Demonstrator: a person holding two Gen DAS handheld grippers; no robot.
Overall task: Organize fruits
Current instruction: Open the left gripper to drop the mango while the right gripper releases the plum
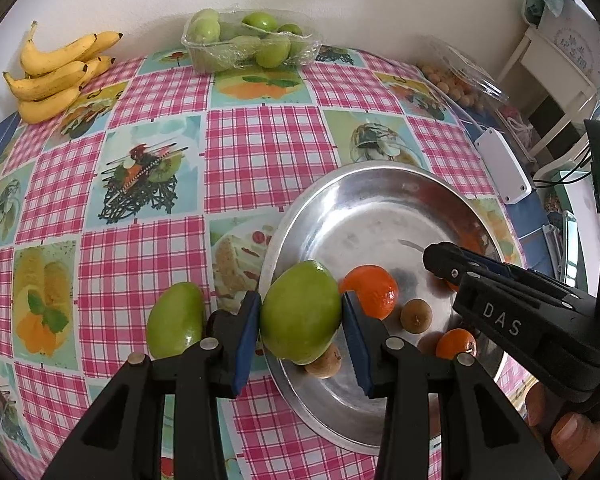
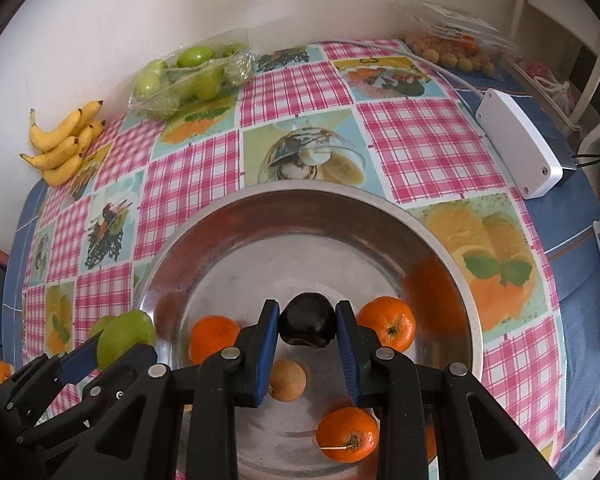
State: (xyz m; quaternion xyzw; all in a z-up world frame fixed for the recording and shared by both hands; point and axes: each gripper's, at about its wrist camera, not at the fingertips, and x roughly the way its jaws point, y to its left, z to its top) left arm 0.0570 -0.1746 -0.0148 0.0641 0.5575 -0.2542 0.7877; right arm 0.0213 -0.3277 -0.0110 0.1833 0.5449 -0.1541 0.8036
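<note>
Left wrist view has the left gripper point(image 1: 301, 322) clamped on a smooth green mango point(image 1: 300, 312) at the near rim of the steel bowl point(image 1: 380, 184); its long axis tilts up and right, blunt end low, skin glossy and unmarked. A second green mango point(image 1: 175, 320) lies beside it on the checked tablecloth point(image 1: 139, 248). Over in the right wrist view, the right gripper point(image 2: 308, 326) pinches a small dark, shiny, roundish fruit point(image 2: 308, 325) above the bowl, among three tangerines point(image 2: 388, 322) and a brown longan point(image 2: 287, 380).
</note>
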